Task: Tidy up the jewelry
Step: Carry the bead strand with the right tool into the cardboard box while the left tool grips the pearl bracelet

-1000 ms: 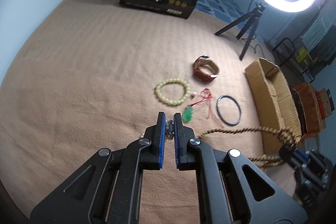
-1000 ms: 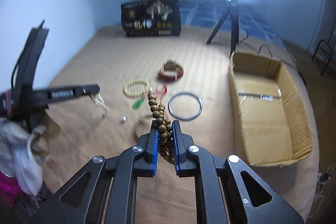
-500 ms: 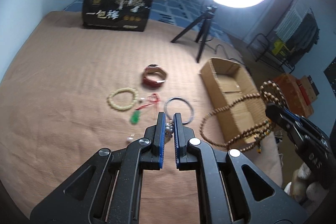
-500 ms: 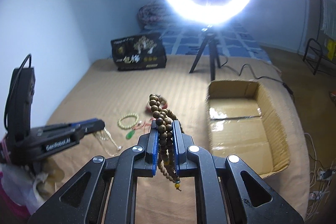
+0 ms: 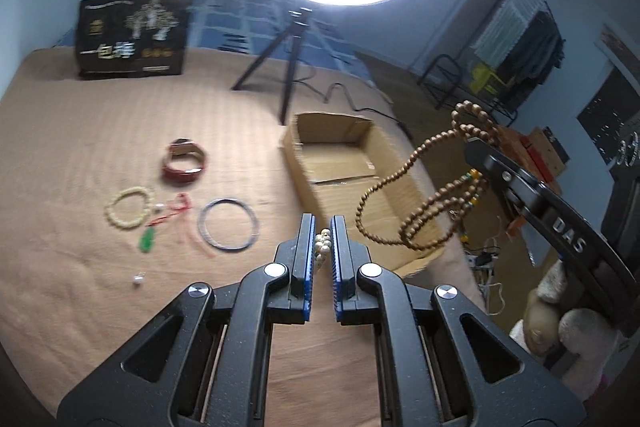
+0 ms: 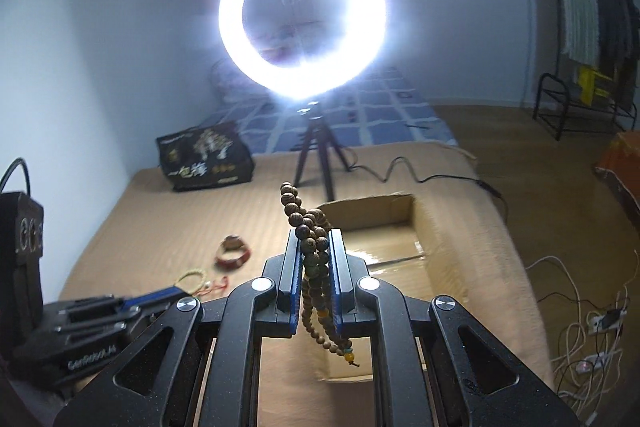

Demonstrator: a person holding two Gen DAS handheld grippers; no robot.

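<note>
Wooden bead strand (image 6: 314,259) pinched in right tool (image 6: 315,239), pale beads (image 5: 322,245) in left tool (image 5: 321,227), above cardboard box (image 5: 404,195) rim

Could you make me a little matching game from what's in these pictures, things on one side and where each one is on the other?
Things:
1. brown bead strand
2. pale bead string
3. red bracelet
4. cardboard box

Places:
A. lying on the tan blanket
B. clamped in the left gripper
C. open, nothing seen inside
D. clamped in the right gripper

Pairs: 1-D, 2-B, 3-A, 4-C
</note>
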